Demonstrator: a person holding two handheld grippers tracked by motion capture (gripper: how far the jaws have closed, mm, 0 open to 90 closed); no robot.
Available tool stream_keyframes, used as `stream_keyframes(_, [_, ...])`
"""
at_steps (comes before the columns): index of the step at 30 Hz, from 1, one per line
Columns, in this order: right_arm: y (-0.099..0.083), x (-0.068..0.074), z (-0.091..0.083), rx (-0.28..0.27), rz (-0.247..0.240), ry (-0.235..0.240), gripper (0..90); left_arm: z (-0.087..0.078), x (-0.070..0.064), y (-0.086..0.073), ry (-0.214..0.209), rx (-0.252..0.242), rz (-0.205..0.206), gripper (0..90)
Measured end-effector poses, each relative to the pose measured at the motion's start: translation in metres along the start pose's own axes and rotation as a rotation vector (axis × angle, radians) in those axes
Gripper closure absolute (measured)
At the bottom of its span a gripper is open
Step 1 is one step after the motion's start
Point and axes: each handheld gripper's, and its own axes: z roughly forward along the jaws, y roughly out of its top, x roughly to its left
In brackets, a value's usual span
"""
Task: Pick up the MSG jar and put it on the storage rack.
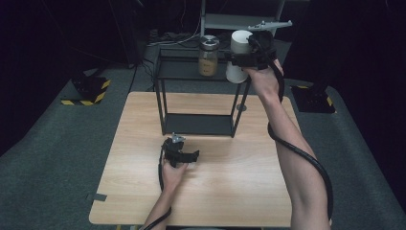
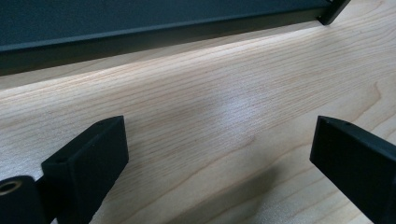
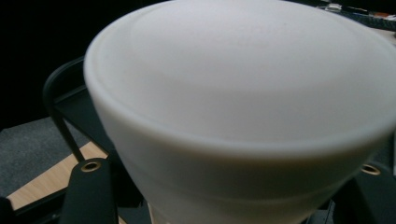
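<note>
Two jaws of my right gripper point(image 1: 245, 56) clamp the white cup point(image 1: 238, 55) at its waist above the shelf point(image 1: 182, 69); it looks light, smooth, crushable, while my left gripper point(image 1: 184, 155) idles wide open, empty

A light wooden table point(image 1: 239, 191) stood on grey carpet point(image 1: 43, 158). A black metal shelf frame point(image 1: 165, 108) sat at its far edge. A glass jar point(image 1: 208, 56) with tan contents stood on the frame's top shelf. Black-and-yellow hazard markings point(image 1: 86, 96) lay beyond the table's far left corner.
</note>
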Motion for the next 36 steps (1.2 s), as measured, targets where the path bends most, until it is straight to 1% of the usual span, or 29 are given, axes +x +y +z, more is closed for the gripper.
stream_keyframes(4, [0.005, 0.002, 0.007, 0.009, 0.010, -0.020, 33.8, 0.000, 0.001, -0.001, -0.006, -0.008, -0.010, 4.3])
stream_keyframes(11, [0.010, 0.001, 0.015, 0.017, 0.026, -0.036, 33.8, -0.001, 0.002, -0.001, -0.009, -0.007, -0.005, 4.3])
stream_keyframes(15, [0.012, 0.000, 0.021, 0.033, 0.030, -0.049, 33.8, 0.000, 0.001, -0.001, -0.009, -0.004, 0.003, 4.3])
stream_keyframes(19, [0.012, -0.002, 0.024, 0.034, 0.039, -0.061, 33.9, 0.000, 0.002, -0.001, -0.011, -0.005, -0.002, 4.3])
stream_keyframes(22, [0.013, -0.004, 0.024, 0.034, 0.035, -0.066, 33.9, 0.000, 0.001, 0.000, -0.012, -0.004, 0.001, 4.3])
stream_keyframes(31, [0.012, -0.008, 0.029, 0.042, 0.024, -0.054, 33.9, 0.001, 0.001, 0.000, -0.010, -0.005, 0.000, 4.3])
stream_keyframes(36, [0.010, -0.013, 0.032, 0.040, 0.043, -0.038, 33.9, 0.001, 0.000, 0.000, -0.010, 0.000, 0.005, 4.4])
